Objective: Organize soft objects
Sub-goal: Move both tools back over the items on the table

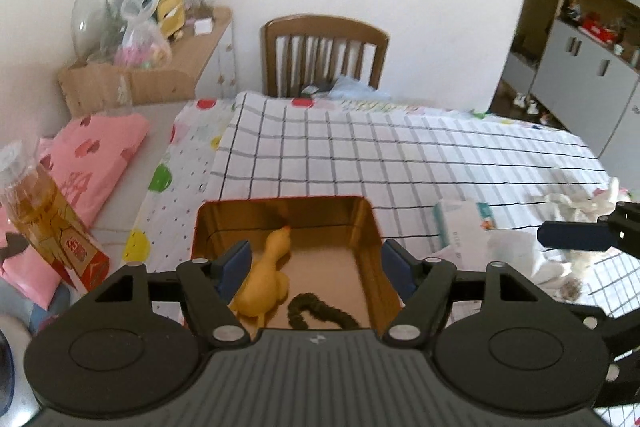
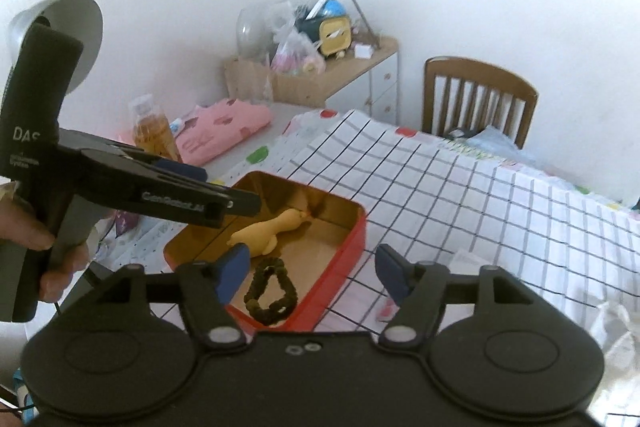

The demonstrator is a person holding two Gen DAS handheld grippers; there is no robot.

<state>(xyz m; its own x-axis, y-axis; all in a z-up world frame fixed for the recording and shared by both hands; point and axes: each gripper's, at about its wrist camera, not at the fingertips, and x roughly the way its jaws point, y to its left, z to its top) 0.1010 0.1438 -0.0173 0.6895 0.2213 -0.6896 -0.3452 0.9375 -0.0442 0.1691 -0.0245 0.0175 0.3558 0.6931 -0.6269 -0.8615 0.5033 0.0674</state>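
Lying on its side in the red tin [image 2: 352, 239], the yellow rubber chicken [image 1: 266, 277] points its head toward twelve o'clock in my left view, long axis running along the tin's length. A dark hair scrunchie [image 2: 270, 293] sits at its five o'clock (both seem parked there as sorted). My left gripper [image 1: 316, 263] and right gripper [image 2: 310, 273] both gape, holding nothing. More soft things wait at three o'clock: a white plush toy [image 1: 580, 207].

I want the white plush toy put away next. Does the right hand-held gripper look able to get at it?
Probably yes. The right hand-held gripper is open and empty near the white plush toy in the left wrist view; only a tissue pack lies beside it.
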